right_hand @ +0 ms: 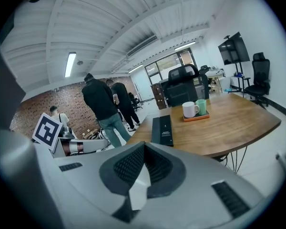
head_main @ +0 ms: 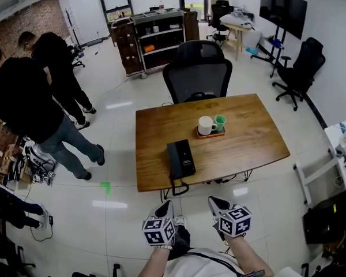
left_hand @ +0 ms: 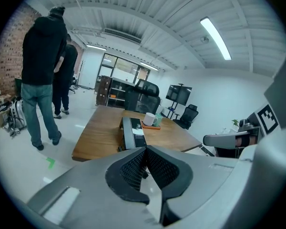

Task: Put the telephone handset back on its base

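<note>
A black telephone (head_main: 180, 159) lies near the front edge of the wooden table (head_main: 248, 137). Its handset seems to lie along the left side of the base, and its cord (head_main: 179, 187) loops over the table's edge. The phone (left_hand: 132, 131) also shows in the left gripper view, and the same phone (right_hand: 163, 129) shows in the right gripper view. My left gripper (head_main: 165, 208) and right gripper (head_main: 217, 204) are held low near my body, well short of the table. Both are shut with nothing in them: left gripper (left_hand: 144, 151), right gripper (right_hand: 144, 147).
An orange tray holding a white mug (head_main: 206, 125) and a green cup (head_main: 219, 122) sits mid-table. A black office chair (head_main: 198, 74) stands behind the table. Two people (head_main: 40, 105) stand at the left. A shelf cart (head_main: 155, 39) is at the back, another chair (head_main: 303, 68) at the right.
</note>
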The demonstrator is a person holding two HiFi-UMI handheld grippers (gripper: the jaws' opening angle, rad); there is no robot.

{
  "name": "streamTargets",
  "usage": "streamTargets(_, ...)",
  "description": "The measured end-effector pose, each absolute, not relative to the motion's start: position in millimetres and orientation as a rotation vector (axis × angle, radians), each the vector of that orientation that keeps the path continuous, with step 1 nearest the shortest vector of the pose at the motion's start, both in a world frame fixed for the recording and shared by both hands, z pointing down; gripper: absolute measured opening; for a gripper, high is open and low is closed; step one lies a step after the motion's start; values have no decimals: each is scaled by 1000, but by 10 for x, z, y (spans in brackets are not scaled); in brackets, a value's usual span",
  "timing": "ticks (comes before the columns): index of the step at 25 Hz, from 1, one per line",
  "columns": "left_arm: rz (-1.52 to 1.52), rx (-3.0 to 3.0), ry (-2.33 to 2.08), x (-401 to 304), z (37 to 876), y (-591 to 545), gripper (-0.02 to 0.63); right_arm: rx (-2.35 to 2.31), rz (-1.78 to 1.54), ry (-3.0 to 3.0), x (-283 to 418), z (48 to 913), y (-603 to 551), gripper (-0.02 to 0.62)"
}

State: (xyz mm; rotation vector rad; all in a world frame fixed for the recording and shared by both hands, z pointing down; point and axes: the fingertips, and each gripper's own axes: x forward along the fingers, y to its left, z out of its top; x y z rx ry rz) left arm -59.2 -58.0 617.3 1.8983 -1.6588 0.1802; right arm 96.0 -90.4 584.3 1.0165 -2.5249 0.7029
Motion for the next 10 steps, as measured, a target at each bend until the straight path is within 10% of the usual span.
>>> streamTargets(10,179,1922,-1648,-506,6085,-650,2,1036,693,-2528,1024,5782,-918,3)
